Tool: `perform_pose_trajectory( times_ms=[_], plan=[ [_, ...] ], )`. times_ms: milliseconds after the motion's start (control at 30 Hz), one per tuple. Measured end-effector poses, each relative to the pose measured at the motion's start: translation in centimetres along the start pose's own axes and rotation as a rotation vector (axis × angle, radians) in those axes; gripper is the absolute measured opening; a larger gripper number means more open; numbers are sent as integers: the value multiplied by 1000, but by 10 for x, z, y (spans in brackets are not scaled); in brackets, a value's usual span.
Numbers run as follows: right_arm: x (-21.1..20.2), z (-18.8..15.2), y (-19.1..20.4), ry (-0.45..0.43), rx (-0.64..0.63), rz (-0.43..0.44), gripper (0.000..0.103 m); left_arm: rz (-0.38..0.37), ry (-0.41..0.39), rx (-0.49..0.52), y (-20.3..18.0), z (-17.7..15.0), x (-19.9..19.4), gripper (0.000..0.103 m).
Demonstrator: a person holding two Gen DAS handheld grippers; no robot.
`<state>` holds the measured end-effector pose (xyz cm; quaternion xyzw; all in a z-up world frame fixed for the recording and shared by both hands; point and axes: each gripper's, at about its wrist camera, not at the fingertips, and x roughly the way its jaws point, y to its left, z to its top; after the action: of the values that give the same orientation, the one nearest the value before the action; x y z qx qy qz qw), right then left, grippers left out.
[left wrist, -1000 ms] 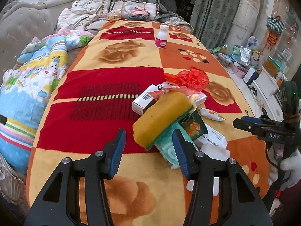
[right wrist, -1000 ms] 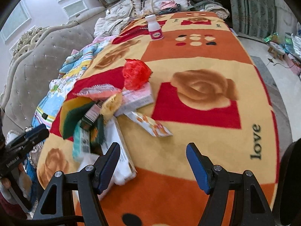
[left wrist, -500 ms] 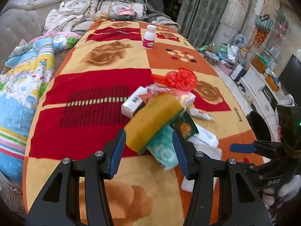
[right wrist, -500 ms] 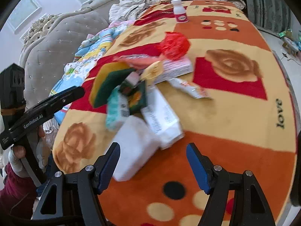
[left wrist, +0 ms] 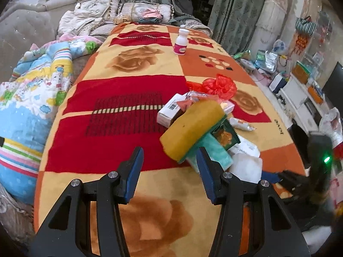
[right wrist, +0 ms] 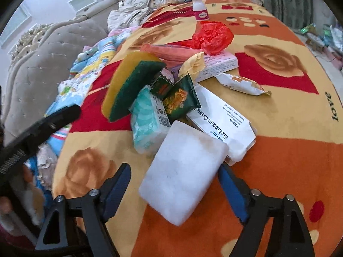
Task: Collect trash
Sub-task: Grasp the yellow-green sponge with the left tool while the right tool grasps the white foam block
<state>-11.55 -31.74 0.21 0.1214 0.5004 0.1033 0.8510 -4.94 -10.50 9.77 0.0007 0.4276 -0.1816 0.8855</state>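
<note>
Between the right gripper's (right wrist: 175, 189) opening fingers lies the white sponge (right wrist: 183, 178), ungripped.

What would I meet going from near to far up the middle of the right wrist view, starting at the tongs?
right tongs → white foam block → green snack packet → red plastic bag → white bottle with pink label

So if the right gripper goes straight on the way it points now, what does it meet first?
Probably the white foam block: it lies between the opening fingers of the right gripper, untouched as far as I can tell.
</note>
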Motion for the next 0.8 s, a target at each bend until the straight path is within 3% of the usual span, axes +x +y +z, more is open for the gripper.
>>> perform_pose_trajectory(
  times_ms=[67, 133, 433, 533, 600, 667, 800],
  plan=[
    [7, -1, -1, 20, -11, -6, 81, -3, 5, 13, -3, 1, 7, 52],
    [9, -2, -4, 44, -32, 24, 68, -20, 18, 24, -6, 1, 14, 53],
    [-30, -1, -43, 27, -78, 48, 68, -56, 44, 144, -28, 5, 46, 53],
    [-32, 1, -53, 28, -63, 41, 68, -41, 47, 140, -28, 15, 60, 53],
    [-33, 1, -55, 26, -56, 44, 68, -68, 62, 113, -25, 20, 67, 52],
    [-34, 0, -59, 25, -42, 56, 68, -95, 82, 86, -21, 24, 70, 32],
    [-38, -2, -63, 23, -45, 59, 68, -120, 64, 48, -19, 31, 55, 27]
  ],
)
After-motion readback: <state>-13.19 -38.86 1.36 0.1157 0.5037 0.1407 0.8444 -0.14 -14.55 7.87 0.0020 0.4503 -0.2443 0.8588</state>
